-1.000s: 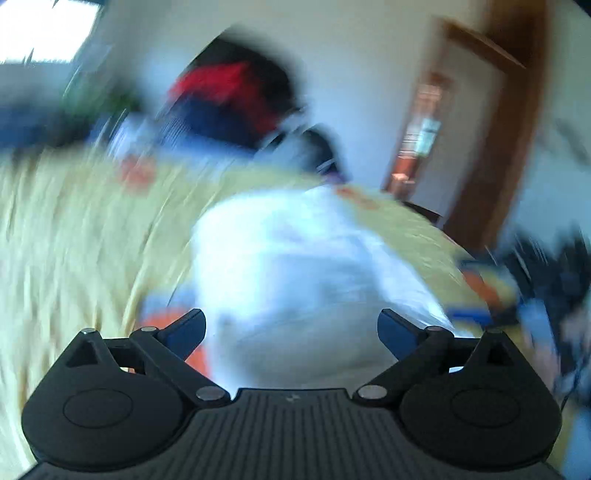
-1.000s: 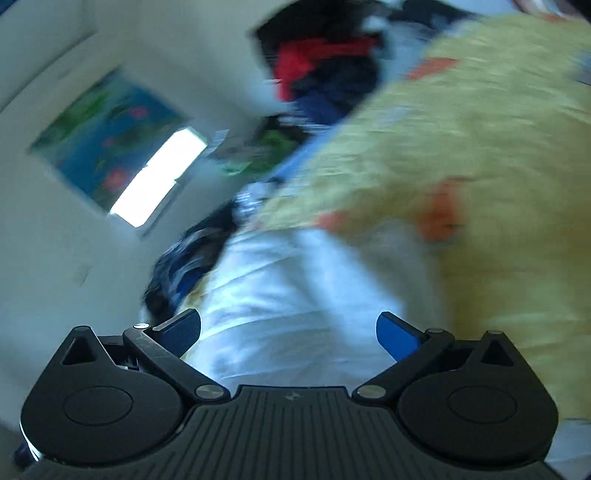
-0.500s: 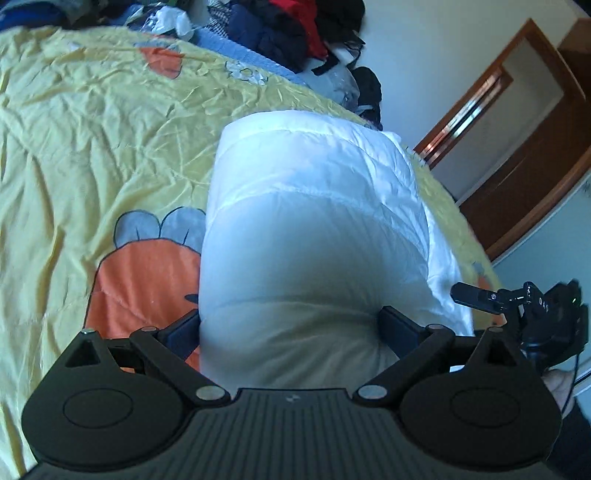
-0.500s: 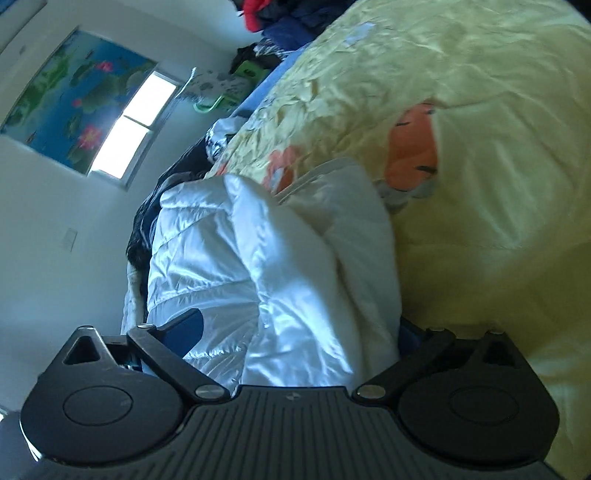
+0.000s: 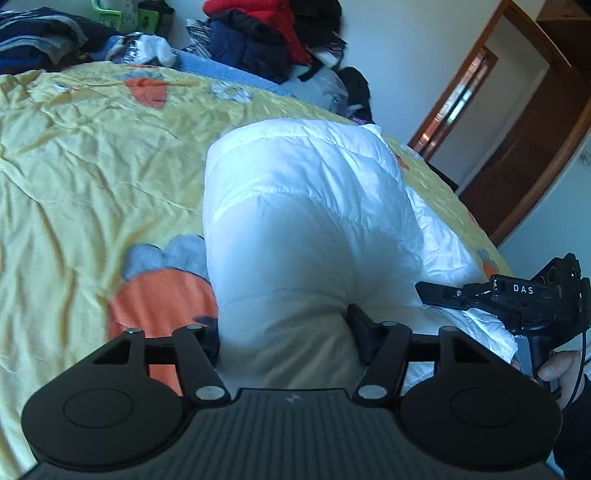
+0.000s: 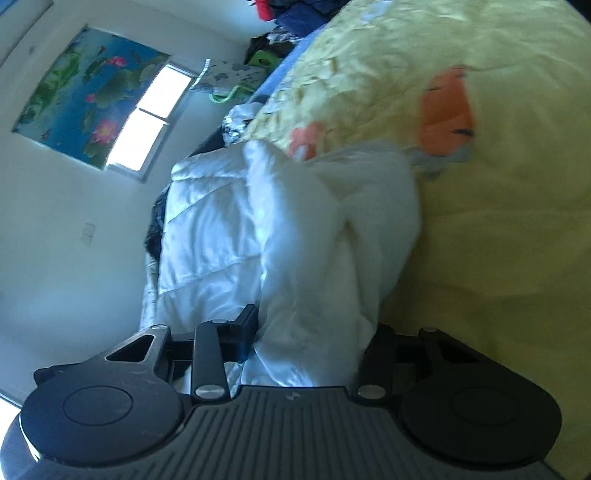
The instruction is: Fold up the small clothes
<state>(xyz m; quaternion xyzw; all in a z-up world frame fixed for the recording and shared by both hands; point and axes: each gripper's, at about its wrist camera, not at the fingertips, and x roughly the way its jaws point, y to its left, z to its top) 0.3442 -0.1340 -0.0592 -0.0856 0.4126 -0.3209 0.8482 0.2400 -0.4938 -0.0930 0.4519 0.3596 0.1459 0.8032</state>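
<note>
A white padded jacket (image 5: pixel 306 221) lies bunched on a bed under a yellow quilt (image 5: pixel 81 177) with orange patches. The left gripper (image 5: pixel 284 332) is closing its fingers (image 5: pixel 360 332) around the jacket's near fold, pressing it. The quilt lies bare to its left; piled clothes (image 5: pixel 258 33) crowd the far edge. Only this view shows the wooden door (image 5: pixel 524 140). The right gripper (image 6: pixel 314 332) is closing, gripping another fold; its view alone shows a window (image 6: pixel 147 114).
</note>
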